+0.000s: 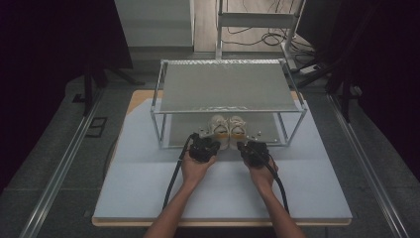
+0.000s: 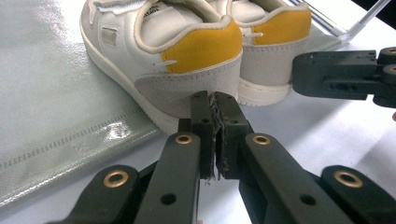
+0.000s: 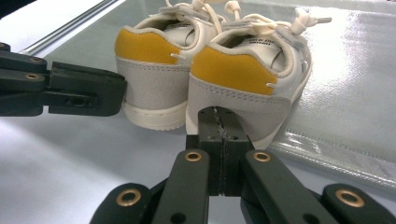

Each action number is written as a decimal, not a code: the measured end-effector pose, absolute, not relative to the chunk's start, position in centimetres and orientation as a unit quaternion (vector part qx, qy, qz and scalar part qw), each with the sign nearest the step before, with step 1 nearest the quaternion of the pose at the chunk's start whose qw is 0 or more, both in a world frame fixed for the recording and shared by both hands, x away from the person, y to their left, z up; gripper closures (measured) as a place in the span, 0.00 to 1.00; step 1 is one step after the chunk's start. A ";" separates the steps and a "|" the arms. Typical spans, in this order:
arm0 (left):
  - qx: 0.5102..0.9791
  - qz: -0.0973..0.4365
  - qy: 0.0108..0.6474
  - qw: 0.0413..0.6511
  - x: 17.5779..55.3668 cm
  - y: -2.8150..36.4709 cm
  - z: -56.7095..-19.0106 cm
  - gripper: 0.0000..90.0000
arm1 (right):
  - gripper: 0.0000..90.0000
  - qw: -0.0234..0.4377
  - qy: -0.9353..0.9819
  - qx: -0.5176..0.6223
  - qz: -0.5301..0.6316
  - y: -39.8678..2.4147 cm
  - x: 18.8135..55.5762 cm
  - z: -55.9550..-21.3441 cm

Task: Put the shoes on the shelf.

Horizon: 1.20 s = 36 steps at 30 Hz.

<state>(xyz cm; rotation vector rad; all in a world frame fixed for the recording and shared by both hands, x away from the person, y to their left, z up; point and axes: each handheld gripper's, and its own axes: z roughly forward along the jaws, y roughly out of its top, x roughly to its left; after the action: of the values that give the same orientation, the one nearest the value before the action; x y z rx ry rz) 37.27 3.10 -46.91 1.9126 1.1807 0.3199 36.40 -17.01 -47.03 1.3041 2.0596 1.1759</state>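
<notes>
A pair of small cream shoes with yellow heel tabs and grey heels stands on the rack's lower shelf (image 1: 185, 130), heels toward me: left shoe (image 1: 218, 125) (image 2: 163, 42) (image 3: 149, 70), right shoe (image 1: 237, 126) (image 2: 271, 32) (image 3: 243, 70). My left gripper (image 1: 210, 141) (image 2: 213, 97) is shut and empty, its tips right at the left shoe's heel. At the right shoe's heel, my right gripper (image 1: 246, 145) (image 3: 219, 113) is likewise shut with nothing in it. Each gripper shows from the side in the other's view: right gripper (image 2: 299, 72), left gripper (image 3: 119, 91).
The two-level metal rack (image 1: 228, 111) has a silvery top shelf (image 1: 225, 87) roofing over the shoes. It stands on a white board (image 1: 148, 183) on the table. Floor rails (image 1: 59, 168) run on both sides; cables lie behind the rack.
</notes>
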 end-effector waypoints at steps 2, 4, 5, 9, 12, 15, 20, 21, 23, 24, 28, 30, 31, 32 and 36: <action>0.764 0.127 0.472 0.422 37.3 3.1 -46.9 0.96 | 1.00 0.220 0.744 0.473 0.418 -17.0 36.5 -47.1; 0.766 0.124 0.471 0.421 37.3 3.1 -46.9 0.96 | 1.00 0.219 0.741 0.477 0.419 -17.1 36.8 -47.3; 0.766 0.125 0.470 0.421 37.3 3.1 -46.9 0.96 | 1.00 0.224 0.740 0.477 0.418 -17.0 36.9 -47.3; 0.765 0.123 0.472 0.421 37.3 3.1 -46.9 0.96 | 1.00 0.226 0.738 0.477 0.420 -16.9 37.2 -47.3; 0.764 0.121 0.474 0.420 37.3 3.0 -46.9 0.96 | 1.00 0.238 0.736 0.476 0.419 -16.6 37.7 -47.1; 0.764 0.120 0.474 0.420 37.3 3.0 -46.9 0.96 | 1.00 0.238 0.733 0.481 0.417 -16.6 38.1 -47.2; 0.765 0.121 0.473 0.420 37.4 3.0 -46.9 0.95 | 1.00 0.231 0.734 0.490 0.410 -16.8 38.9 -47.7; 0.765 0.121 0.473 0.420 37.4 3.0 -46.9 0.96 | 1.00 0.229 0.731 0.492 0.414 -16.8 38.9 -47.9; 0.766 0.125 0.472 0.419 37.4 2.9 -46.9 0.96 | 1.00 0.231 0.733 0.490 0.411 -16.7 38.9 -47.9; 0.767 0.126 0.471 0.417 37.5 2.8 -46.9 0.96 | 1.00 0.232 0.736 0.488 0.408 -16.6 38.9 -47.9; 0.768 0.135 0.476 0.407 38.2 2.5 -46.9 0.95 | 1.00 0.225 0.737 0.490 0.407 -16.7 38.9 -48.2; 0.771 0.135 0.473 0.404 38.7 2.4 -46.8 0.94 | 1.00 0.222 0.738 0.491 0.406 -16.8 38.9 -48.2; 0.772 0.137 0.473 0.403 38.9 2.3 -46.8 0.94 | 1.00 0.221 0.738 0.491 0.406 -16.8 38.9 -48.2; 0.778 0.140 0.466 0.398 39.3 2.3 -46.8 0.94 | 1.00 0.221 0.738 0.491 0.406 -16.8 38.9 -48.3; 0.779 0.142 0.467 0.393 40.1 2.5 -46.9 0.94 | 1.00 0.218 0.740 0.490 0.407 -16.9 38.9 -48.3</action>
<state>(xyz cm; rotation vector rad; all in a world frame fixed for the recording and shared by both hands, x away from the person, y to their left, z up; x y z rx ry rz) 40.05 2.48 -46.88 1.9779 1.1839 0.3606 38.92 -16.94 -48.26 1.3561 2.0472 1.1260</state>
